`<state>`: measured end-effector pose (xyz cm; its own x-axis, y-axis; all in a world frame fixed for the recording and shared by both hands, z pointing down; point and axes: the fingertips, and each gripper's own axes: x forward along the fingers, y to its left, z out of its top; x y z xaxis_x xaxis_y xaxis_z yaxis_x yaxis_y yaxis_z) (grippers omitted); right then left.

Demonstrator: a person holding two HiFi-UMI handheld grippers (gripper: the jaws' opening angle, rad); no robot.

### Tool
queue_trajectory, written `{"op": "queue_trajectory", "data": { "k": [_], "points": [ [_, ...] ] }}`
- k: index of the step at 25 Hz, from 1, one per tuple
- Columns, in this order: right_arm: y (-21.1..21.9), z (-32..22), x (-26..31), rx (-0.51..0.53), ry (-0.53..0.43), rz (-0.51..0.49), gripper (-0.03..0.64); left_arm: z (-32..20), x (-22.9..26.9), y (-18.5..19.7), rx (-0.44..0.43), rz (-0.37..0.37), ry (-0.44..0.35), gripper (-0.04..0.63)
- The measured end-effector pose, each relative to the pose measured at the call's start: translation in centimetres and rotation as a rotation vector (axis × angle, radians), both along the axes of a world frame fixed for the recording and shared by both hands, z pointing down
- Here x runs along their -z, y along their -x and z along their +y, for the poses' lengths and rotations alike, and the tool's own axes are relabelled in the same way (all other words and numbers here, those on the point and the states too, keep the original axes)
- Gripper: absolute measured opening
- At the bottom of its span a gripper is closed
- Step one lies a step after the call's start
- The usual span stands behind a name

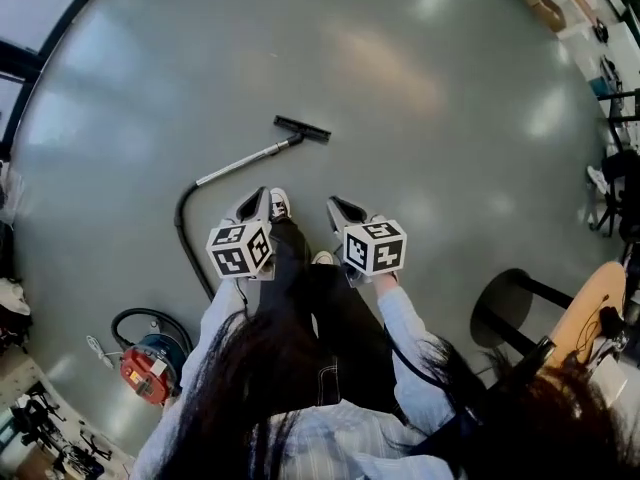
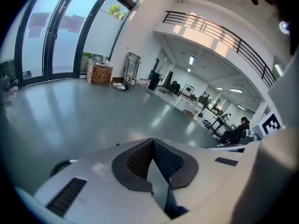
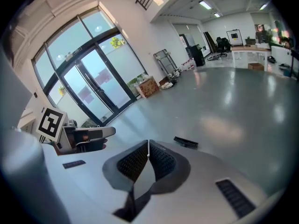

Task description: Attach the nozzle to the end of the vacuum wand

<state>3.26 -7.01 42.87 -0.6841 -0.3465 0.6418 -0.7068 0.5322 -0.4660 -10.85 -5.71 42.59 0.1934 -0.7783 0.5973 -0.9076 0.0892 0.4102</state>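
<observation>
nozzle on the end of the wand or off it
On, as far as the head view shows: the nozzle sits crosswise at the tip of the wand, no gap visible. Clicked in: cannot tell.

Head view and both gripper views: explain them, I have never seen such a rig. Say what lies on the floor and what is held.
No robot here: a person stands holding a two-jaw tool in each hand, the left gripper and the right gripper. The marker cube on each is part of it. The head view comes from a camera on the person's head, looking down at the grey floor. Each gripper view comes from a camera riding on that tool, looking along its jaws. On the floor lie a vacuum wand with a black nozzle at its far end, its hose and the vacuum canister. Both pairs of jaws are shut and hold nothing.
</observation>
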Motion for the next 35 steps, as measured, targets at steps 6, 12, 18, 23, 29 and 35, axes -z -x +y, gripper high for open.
{"op": "queue_trajectory", "data": {
  "k": [6, 12, 18, 23, 29, 35],
  "points": [
    [-1.6, 5.6, 8.2, -0.021, 0.014, -0.043, 0.015, 9.4, 9.3, -2.4, 0.065, 0.028, -0.023, 0.005],
    [-1.4, 8.3, 10.3, -0.04, 0.012, -0.046, 0.015, 17.0, 12.4, -0.8, 0.137, -0.002, -0.002, 0.005],
    [-1.3, 11.0, 11.2, -0.058, 0.001, -0.044, 0.015, 20.6, 14.5, 0.4, 0.168, -0.013, -0.05, 0.006],
    [0.6, 15.3, 12.2, -0.033, -0.038, -0.025, 0.015, 24.4, 15.9, 1.7, 0.169, -0.002, -0.102, 0.005],
    [3.3, 23.9, 12.7, -0.02, -0.034, -0.042, 0.015, 33.2, 15.9, 3.0, 0.155, 0.02, -0.109, 0.005],
    [6.7, 33.3, 12.5, -0.021, -0.029, -0.044, 0.015, 41.7, 14.8, 6.3, 0.159, 0.048, -0.103, 0.005]
  ]
}}
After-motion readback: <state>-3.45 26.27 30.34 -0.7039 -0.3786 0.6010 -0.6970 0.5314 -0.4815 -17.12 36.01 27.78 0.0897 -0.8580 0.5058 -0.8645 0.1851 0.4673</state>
